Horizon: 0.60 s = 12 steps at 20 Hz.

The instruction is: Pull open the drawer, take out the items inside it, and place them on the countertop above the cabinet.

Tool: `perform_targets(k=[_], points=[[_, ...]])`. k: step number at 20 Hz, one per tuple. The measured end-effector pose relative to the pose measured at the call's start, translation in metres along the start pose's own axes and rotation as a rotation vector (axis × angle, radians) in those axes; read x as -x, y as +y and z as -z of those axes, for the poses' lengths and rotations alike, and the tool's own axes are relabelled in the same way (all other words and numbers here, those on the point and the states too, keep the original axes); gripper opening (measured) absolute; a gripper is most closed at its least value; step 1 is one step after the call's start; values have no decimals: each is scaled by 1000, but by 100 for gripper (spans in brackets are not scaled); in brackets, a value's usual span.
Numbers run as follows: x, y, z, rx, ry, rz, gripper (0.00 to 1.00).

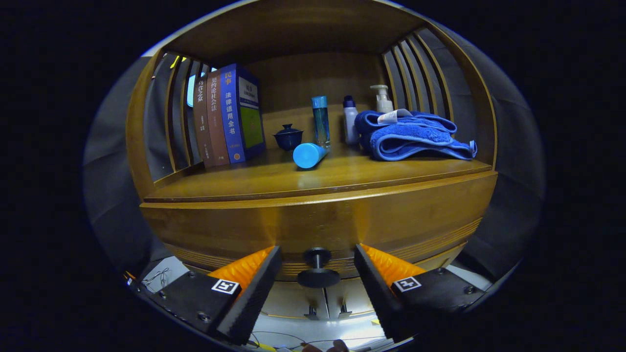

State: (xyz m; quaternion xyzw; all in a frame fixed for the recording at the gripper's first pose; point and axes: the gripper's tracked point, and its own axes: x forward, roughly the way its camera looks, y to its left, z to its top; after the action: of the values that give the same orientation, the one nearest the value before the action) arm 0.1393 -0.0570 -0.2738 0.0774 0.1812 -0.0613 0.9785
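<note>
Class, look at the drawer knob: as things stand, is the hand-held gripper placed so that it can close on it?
Probably yes. The hand-held gripper is open, with the drawer knob sitting between its two fingers and nothing else in the gap. The drawer front appears closed, so closing the fingers should catch the knob.

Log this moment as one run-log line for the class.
phase: reaching for drawer | hand-held gripper: open, fingers either side of drawer knob, not pressing | drawer: closed | countertop: books, bottles, towel
</note>
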Motion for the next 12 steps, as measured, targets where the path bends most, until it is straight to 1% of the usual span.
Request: perform_targets(k=[2, 6, 12], points=[[10, -3, -16, 5, -27, 4, 99], [43, -2, -64, 20, -110, -3, 99], [119, 16, -157, 50, -252, -61, 99]])
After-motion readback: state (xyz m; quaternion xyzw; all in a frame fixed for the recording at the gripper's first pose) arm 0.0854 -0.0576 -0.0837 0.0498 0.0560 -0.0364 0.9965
